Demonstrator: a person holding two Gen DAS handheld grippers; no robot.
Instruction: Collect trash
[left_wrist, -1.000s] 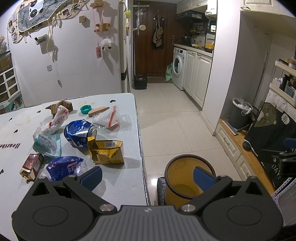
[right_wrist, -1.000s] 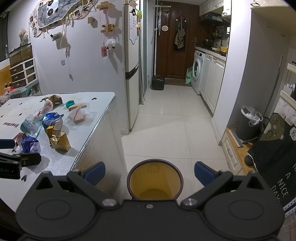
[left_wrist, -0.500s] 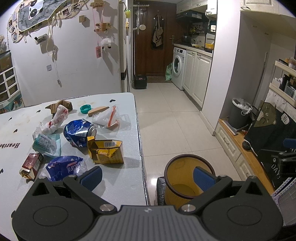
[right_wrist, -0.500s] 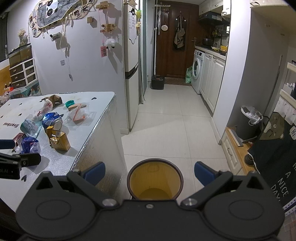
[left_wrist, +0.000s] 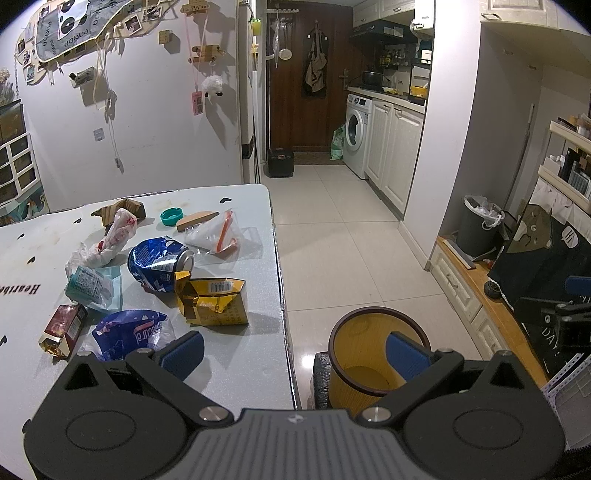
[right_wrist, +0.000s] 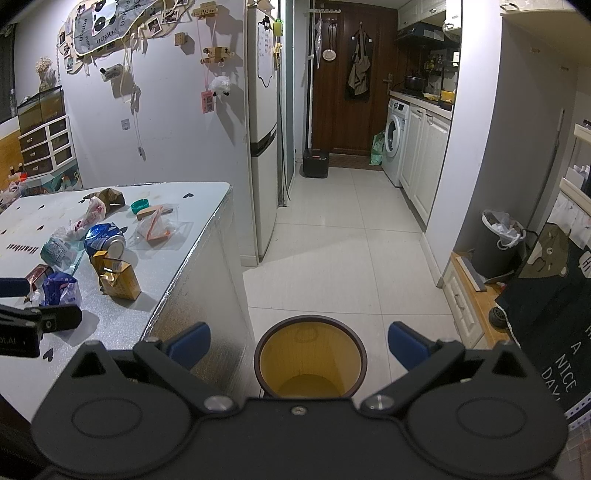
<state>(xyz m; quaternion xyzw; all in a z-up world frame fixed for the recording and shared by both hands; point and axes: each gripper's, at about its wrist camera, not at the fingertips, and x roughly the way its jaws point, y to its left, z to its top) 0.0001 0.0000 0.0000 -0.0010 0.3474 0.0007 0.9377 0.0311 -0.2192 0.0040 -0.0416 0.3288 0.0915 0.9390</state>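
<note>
Trash is scattered over the white table (left_wrist: 236, 343): a torn yellow carton (left_wrist: 212, 302), a crushed blue can (left_wrist: 159, 264), a blue wrapper (left_wrist: 127, 332), a small red packet (left_wrist: 62, 328), a teal packet (left_wrist: 90, 286), a clear bag with an orange strip (left_wrist: 216, 236) and a teal cap (left_wrist: 171, 216). A yellow bin (right_wrist: 310, 356) with a dark rim stands on the floor beside the table. My left gripper (left_wrist: 295, 352) is open over the table's near corner, empty. My right gripper (right_wrist: 299, 341) hangs open above the bin, empty.
A tiled corridor (right_wrist: 343, 236) runs to a brown door, with a fridge (right_wrist: 264, 155) left and cabinets and a washing machine (right_wrist: 397, 136) right. A grey lined bin (right_wrist: 496, 242) and a dark printed cloth (right_wrist: 546, 295) are at the right.
</note>
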